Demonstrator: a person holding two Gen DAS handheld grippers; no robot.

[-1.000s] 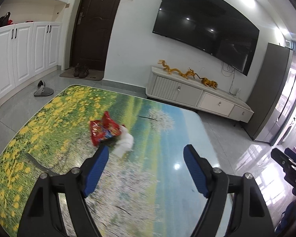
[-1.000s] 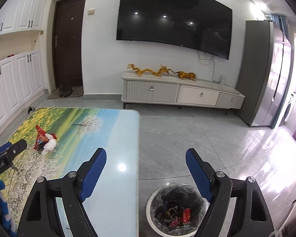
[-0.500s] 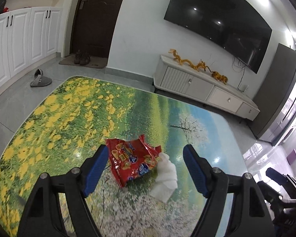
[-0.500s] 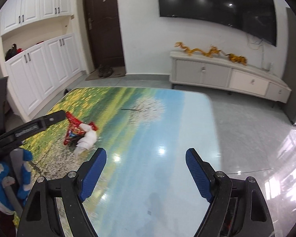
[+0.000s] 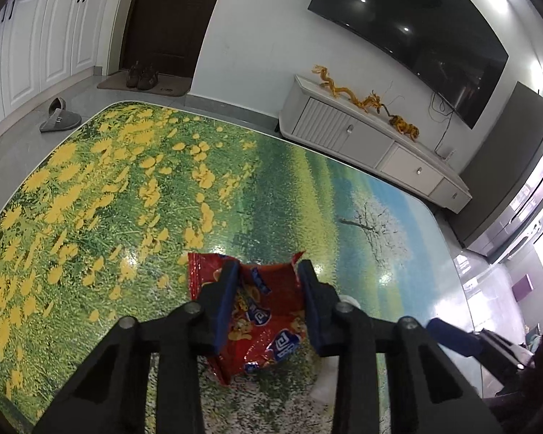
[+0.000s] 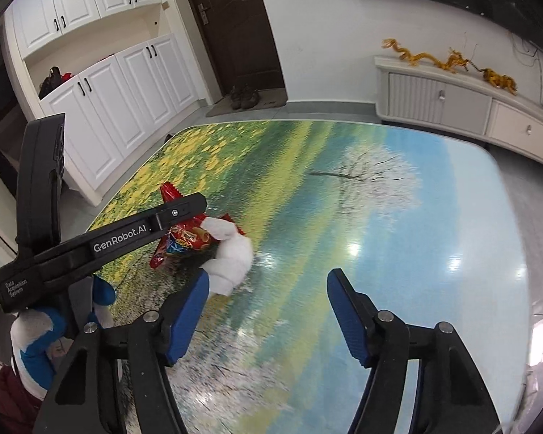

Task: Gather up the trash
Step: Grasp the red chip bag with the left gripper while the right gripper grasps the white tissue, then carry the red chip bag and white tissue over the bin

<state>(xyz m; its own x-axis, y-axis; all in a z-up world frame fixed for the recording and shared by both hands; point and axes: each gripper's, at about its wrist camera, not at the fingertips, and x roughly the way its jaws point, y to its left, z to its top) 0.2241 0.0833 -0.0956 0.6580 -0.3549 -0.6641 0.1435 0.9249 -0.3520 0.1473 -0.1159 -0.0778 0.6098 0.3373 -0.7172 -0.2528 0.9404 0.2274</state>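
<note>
Wrapper (image 5: 260, 322) sat crinkled on the table (image 5: 90, 199) between your left gripper (image 5: 268, 271) fingers, narrowed but not clamped, tissue (image 6: 231, 256) touching it, right gripper (image 6: 268, 285) wide and empty, so you probably wanted to pinch low, squeeze fully, then lift.

A living room in a home

A big TV (image 5: 412, 32) hangs on the wall over a white cabinet (image 5: 365, 144). Shoes (image 5: 141, 76) sit by the door (image 5: 173, 14).
</note>
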